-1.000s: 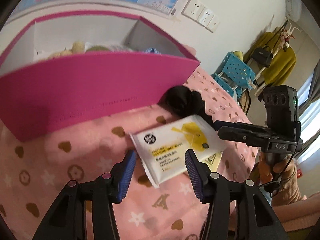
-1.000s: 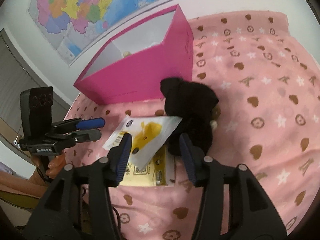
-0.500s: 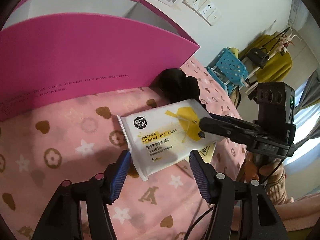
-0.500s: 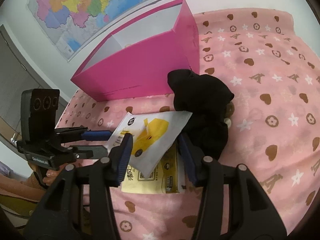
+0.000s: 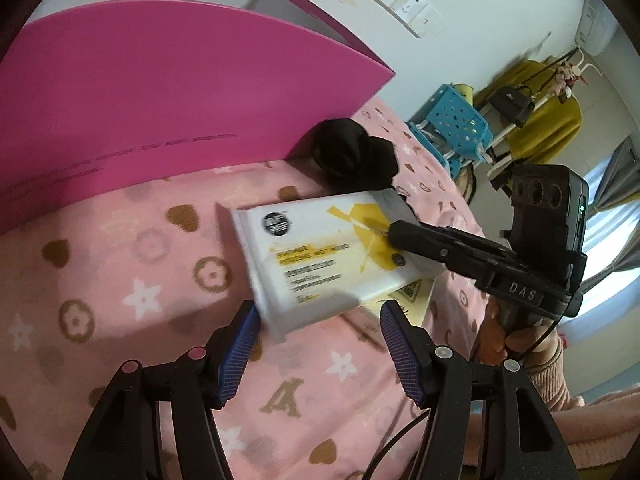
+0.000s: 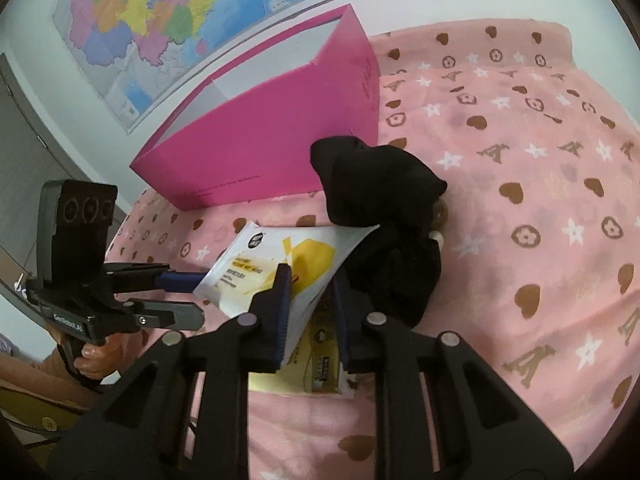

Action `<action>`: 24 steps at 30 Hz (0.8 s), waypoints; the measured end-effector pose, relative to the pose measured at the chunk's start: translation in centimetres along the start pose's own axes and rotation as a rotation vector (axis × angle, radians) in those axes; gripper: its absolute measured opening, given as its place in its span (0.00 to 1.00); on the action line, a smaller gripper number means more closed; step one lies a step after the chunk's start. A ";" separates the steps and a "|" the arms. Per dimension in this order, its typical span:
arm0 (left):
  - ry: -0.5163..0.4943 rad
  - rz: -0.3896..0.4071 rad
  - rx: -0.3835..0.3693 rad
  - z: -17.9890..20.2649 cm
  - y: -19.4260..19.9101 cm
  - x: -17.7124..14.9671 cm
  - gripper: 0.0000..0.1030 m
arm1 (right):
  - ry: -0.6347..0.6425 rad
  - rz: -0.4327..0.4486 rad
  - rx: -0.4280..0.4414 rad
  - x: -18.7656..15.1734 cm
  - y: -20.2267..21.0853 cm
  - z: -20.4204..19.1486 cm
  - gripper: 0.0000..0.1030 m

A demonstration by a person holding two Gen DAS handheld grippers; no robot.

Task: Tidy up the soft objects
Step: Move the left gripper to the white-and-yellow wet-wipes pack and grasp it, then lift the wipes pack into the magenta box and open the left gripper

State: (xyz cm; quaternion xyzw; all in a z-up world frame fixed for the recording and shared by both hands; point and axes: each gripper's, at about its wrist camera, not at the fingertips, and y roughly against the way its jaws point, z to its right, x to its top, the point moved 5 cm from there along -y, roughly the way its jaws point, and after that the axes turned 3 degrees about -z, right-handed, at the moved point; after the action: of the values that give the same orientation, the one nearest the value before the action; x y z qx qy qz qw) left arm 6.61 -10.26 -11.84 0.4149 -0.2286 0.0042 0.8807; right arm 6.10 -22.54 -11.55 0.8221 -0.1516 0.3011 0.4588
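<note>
A white and yellow wet-wipes pack point(image 5: 324, 256) point(image 6: 280, 268) is held off the pink cloth. My right gripper point(image 6: 308, 280) is shut on its right end; it also shows in the left wrist view point(image 5: 404, 236). My left gripper point(image 5: 316, 328) is open, its blue pads either side of the pack's near corner; it also shows in the right wrist view point(image 6: 180, 296). A black soft toy point(image 6: 380, 208) point(image 5: 352, 156) lies beside the pack. A flat yellow packet point(image 6: 308, 364) lies under the pack. The pink box point(image 5: 160, 92) point(image 6: 272, 152) stands behind.
The table wears a pink patterned cloth point(image 6: 520, 200). A map point(image 6: 160, 12) hangs on the wall behind the box. A blue basket point(image 5: 456, 124) and a clothes rack with a yellow garment point(image 5: 540, 120) stand beyond the table edge.
My right gripper closed on the wipes pack and lifted its end. My left gripper moved forward, so the pack's near corner now sits between its open pads.
</note>
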 end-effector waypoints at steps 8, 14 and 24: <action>0.022 0.033 -0.010 -0.1 0.5 0.0 0.59 | 0.029 0.012 -0.017 0.1 0.7 -0.9 0.21; 0.009 0.111 -0.021 0.9 3.5 0.0 0.59 | 0.055 0.043 -0.012 0.9 2.0 -2.3 0.21; -0.059 0.274 0.060 2.5 10.3 1.8 0.59 | 0.197 0.120 0.030 5.0 4.3 -7.0 0.21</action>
State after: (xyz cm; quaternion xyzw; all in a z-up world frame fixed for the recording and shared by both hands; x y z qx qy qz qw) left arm 5.24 -5.62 -2.21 0.4060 -0.3088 0.1192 0.8518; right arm 5.25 -18.71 -2.74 0.7847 -0.1502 0.4097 0.4402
